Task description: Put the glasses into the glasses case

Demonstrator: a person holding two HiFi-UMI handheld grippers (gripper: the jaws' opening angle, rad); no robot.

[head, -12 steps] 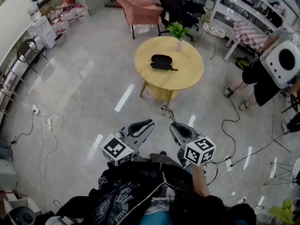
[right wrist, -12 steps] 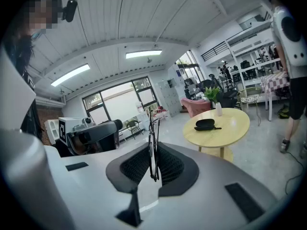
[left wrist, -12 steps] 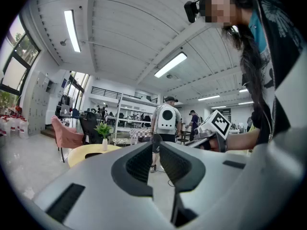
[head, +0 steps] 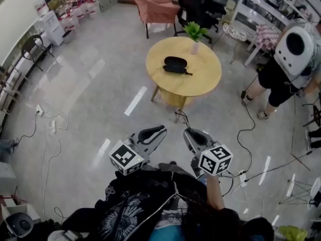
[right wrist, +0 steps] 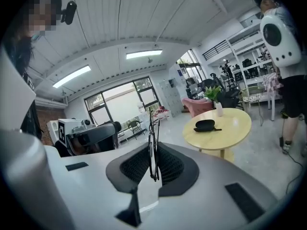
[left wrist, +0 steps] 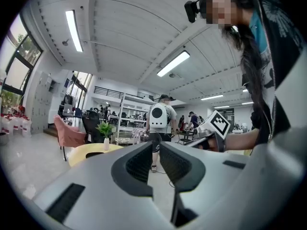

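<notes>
**One clenched, one released**

The right gripper [right wrist: 153, 164] is clamped on thin black wire-framed glasses [right wrist: 153, 147]. They stand upright between its pads and rise above its tips. Just beside it, the left gripper [left wrist: 156, 152] has its jaws slightly apart with nothing between them. Well ahead of both grippers, a black oval glasses case [head: 175, 64] lies on a round yellow wooden table [head: 203, 82]. In the right gripper view, the case sits to the right of the jaws.
</notes>
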